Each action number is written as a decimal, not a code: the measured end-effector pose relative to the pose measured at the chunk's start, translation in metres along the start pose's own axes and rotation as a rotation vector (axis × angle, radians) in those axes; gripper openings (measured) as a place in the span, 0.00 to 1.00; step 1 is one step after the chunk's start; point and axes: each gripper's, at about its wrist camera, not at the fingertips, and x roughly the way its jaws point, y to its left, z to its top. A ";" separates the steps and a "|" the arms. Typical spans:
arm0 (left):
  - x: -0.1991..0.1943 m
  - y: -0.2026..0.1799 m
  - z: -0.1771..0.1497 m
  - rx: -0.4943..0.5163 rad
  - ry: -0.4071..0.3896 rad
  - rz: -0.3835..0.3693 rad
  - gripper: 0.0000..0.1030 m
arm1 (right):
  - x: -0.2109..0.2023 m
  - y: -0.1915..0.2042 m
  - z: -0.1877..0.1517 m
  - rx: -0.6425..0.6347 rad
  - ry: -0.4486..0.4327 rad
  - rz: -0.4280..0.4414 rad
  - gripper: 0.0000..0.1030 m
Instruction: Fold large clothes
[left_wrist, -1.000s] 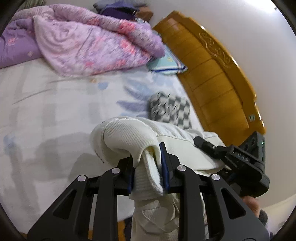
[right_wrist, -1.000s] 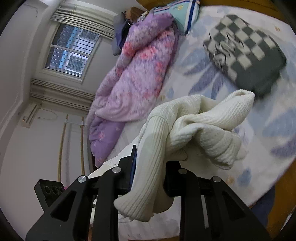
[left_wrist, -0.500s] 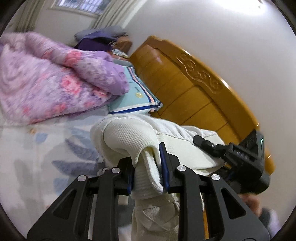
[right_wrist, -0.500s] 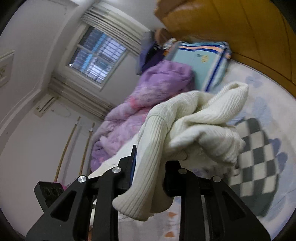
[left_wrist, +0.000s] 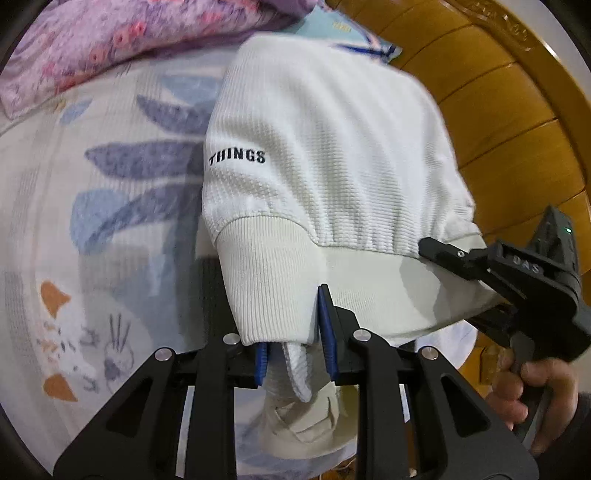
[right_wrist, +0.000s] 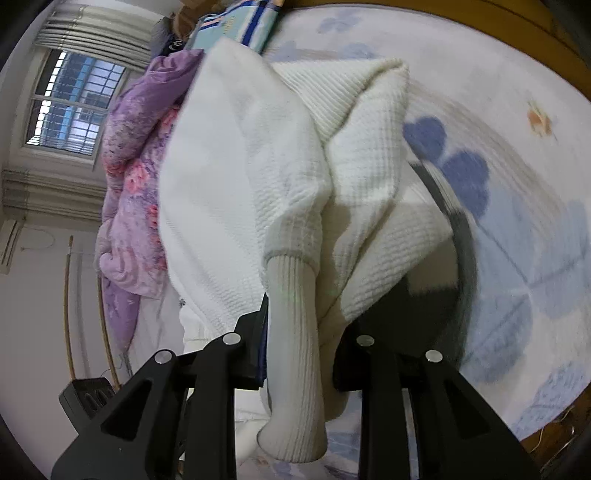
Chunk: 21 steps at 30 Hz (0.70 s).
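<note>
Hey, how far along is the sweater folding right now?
Done: the white sweater looks already folded over. In hand: the left hand-held gripper clamps its ribbed hem, and the right hand-held gripper clamps a ribbed cuff. Left: setting it flat on the floral bedsheet and letting go.

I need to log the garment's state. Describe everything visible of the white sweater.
The sweater is white to cream, a waffle-textured knit with ribbed hem and cuffs and the word THINGS stitched in dark letters near the hem. It is bunched and folded over, held above the floral bedsheet. The left gripper is shut on its ribbed hem, and the right gripper is shut on a ribbed cuff that hangs down between its fingers.
</note>
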 end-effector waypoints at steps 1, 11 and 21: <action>0.004 0.003 -0.003 0.008 0.016 0.010 0.22 | 0.001 -0.005 -0.007 0.025 -0.001 0.000 0.22; 0.034 0.024 -0.020 -0.013 0.132 0.060 0.42 | 0.021 -0.022 -0.015 0.060 0.049 -0.166 0.41; 0.007 0.039 0.003 -0.034 0.107 0.133 0.66 | 0.027 0.032 -0.010 -0.111 0.071 -0.474 0.60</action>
